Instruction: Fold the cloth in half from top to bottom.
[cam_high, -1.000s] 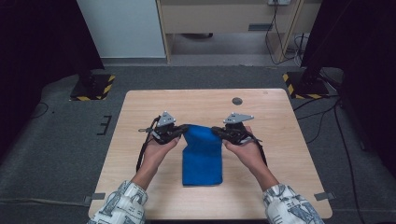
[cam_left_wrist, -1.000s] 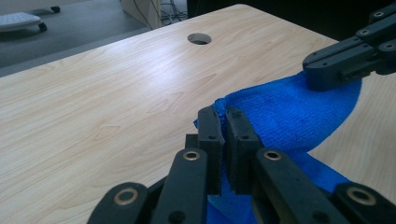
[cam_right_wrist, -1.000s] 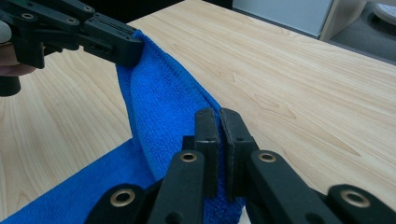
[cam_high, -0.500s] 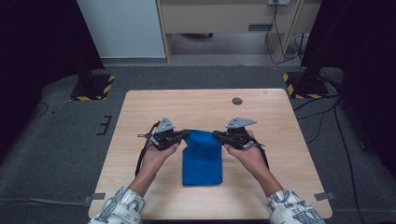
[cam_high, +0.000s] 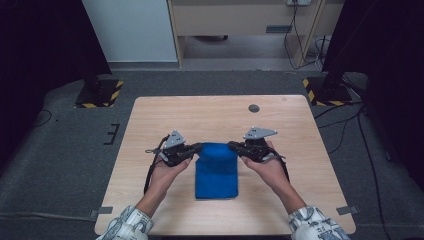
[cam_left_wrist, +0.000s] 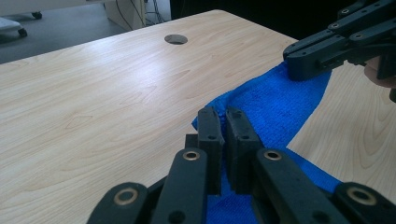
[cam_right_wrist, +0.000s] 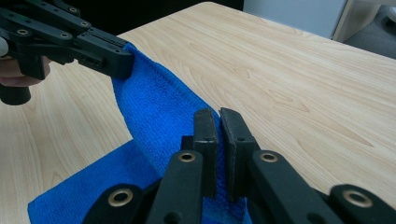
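High view: a blue terry-cloth towel (cam_high: 216, 171) lies folded on the light wooden table (cam_high: 150, 120), near the middle and toward the person's edge. Its far edge is raised off the surface between the two black hand-held grippers. The left gripper (cam_high: 199, 147) pinches the far left corner; the right gripper (cam_high: 232, 145) pinches the far right corner. Left gripper view: its jaws stand nearly together, clamped on the towel's corner (cam_left_wrist: 261, 107), with the other gripper (cam_left_wrist: 299, 63) gripping the opposite corner farther off. Right gripper view: the same narrow clamp on blue cloth (cam_right_wrist: 154, 112), which hangs slack between the corners. A round dark grommet hole (cam_high: 254, 108) sits in the table beyond the towel, well apart from it.
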